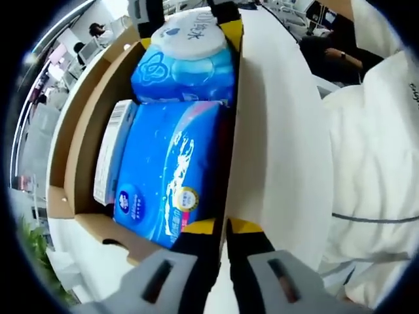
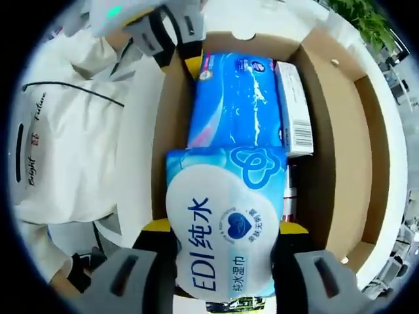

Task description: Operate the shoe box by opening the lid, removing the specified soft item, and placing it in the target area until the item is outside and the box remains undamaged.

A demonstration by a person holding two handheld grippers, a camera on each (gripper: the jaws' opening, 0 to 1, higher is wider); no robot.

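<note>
Inside the open cardboard shoe box (image 2: 327, 131), seen from above through the right gripper view, three packs lie side by side and end to end. At the left stands the person's white sleeve, just outside the box wall. Next comes the left tool (image 2: 190, 62), entering from the top edge with its yellow-tipped jaws at the far corner of a dark blue tissue pack (image 2: 232, 98); the jaws look close together and appear to pinch the edge where pack meets box wall, though exactly what they grip cannot be told. Right of that pack sits a narrow white carton (image 2: 293, 108) with a barcode, against the brown wall.

Nearest the camera lies the soft item most likely meant by the task, a light blue wet-wipes pack (image 2: 226, 229) with a white oval lid. The right tool (image 2: 226, 232) straddles it: jaws spread wide, one yellow pad on each side of the pack, seemingly pressing its flanks.

Through the left gripper view the same wet-wipes pack (image 1: 186, 59) sits at the far end of the box, well apart from the left tool (image 1: 219, 229).

The pack's long axis runs straight away from the right tool, in line with the box. The right tool is plainly nearer, so a lift would go straight up, clear of the walls, toward the white counter (image 1: 275, 144).
</note>
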